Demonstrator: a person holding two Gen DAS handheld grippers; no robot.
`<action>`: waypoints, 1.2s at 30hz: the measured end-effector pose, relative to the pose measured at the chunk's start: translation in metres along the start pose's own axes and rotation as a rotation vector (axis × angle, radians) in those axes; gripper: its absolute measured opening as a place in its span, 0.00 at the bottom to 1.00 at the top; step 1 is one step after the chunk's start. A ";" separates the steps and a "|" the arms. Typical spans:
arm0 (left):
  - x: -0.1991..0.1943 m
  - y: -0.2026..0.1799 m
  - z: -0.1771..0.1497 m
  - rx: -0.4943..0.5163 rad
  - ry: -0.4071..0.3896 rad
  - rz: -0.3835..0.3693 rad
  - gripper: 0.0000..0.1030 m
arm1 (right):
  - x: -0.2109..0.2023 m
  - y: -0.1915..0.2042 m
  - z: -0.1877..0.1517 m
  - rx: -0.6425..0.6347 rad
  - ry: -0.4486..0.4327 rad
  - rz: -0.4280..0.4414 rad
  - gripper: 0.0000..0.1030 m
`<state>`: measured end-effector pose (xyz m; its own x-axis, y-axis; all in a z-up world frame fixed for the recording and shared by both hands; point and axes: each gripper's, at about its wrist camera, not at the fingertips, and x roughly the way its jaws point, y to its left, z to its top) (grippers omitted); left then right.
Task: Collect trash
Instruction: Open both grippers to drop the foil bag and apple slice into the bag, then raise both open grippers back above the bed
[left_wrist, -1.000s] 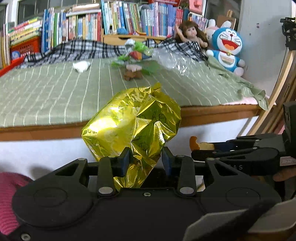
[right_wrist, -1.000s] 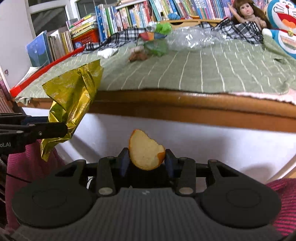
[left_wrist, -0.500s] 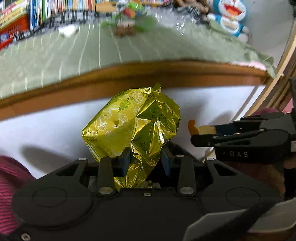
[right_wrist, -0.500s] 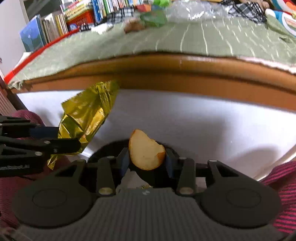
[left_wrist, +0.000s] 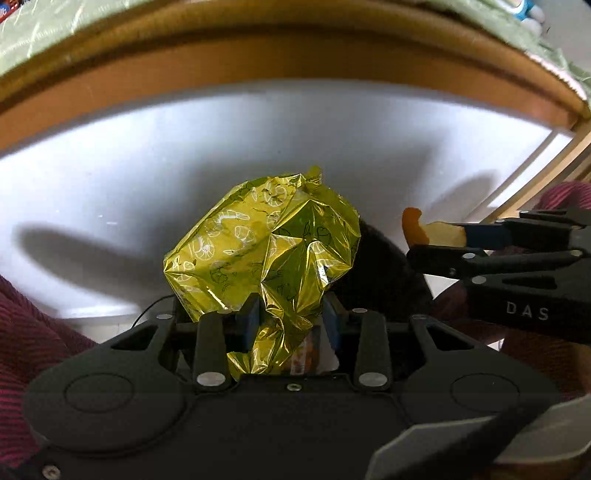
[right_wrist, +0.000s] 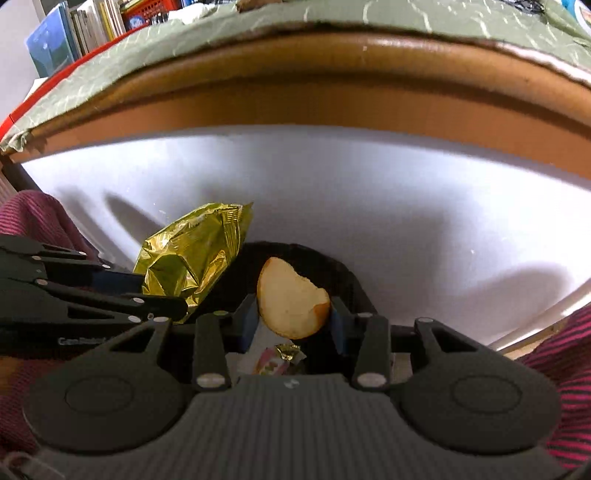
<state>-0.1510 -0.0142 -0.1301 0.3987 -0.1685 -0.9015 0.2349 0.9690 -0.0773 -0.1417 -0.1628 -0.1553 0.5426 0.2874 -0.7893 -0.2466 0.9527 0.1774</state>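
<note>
My left gripper (left_wrist: 291, 314) is shut on a crumpled yellow foil snack bag (left_wrist: 266, 251), which bulges up above the fingers. My right gripper (right_wrist: 293, 317) is shut on a pale piece of orange peel (right_wrist: 291, 306). Both point steeply down over a black bin (right_wrist: 332, 266), whose dark rim shows behind them. A small wrapper (right_wrist: 280, 358) lies inside it. In the left wrist view the right gripper (left_wrist: 436, 245) comes in from the right with the peel (left_wrist: 417, 229). In the right wrist view the left gripper (right_wrist: 162, 291) and foil bag (right_wrist: 192, 258) are at the left.
The wooden table edge (right_wrist: 332, 92) with a green striped cloth (right_wrist: 406, 18) arches overhead, and a white panel (right_wrist: 369, 203) stands below it. Maroon knitted clothing of the person (left_wrist: 29, 332) flanks both sides. Books (right_wrist: 74, 33) stand at the far upper left.
Both grippers have sunk below the table edge and tipped downward, each keeping its grip. The tabletop with books and toys has slid out of view and the black bin has appeared.
</note>
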 end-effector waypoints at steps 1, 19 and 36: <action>0.003 0.000 0.000 -0.001 0.006 0.001 0.33 | 0.001 0.000 0.000 0.003 0.006 0.001 0.44; 0.021 0.000 0.015 -0.018 0.048 0.007 0.34 | 0.008 -0.004 0.003 0.028 0.033 0.009 0.49; 0.006 0.000 0.012 -0.012 -0.024 0.052 0.71 | 0.006 -0.004 0.002 0.030 0.001 0.027 0.66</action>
<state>-0.1381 -0.0169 -0.1304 0.4310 -0.1215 -0.8942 0.2022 0.9787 -0.0355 -0.1354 -0.1645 -0.1596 0.5348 0.3133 -0.7848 -0.2373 0.9470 0.2163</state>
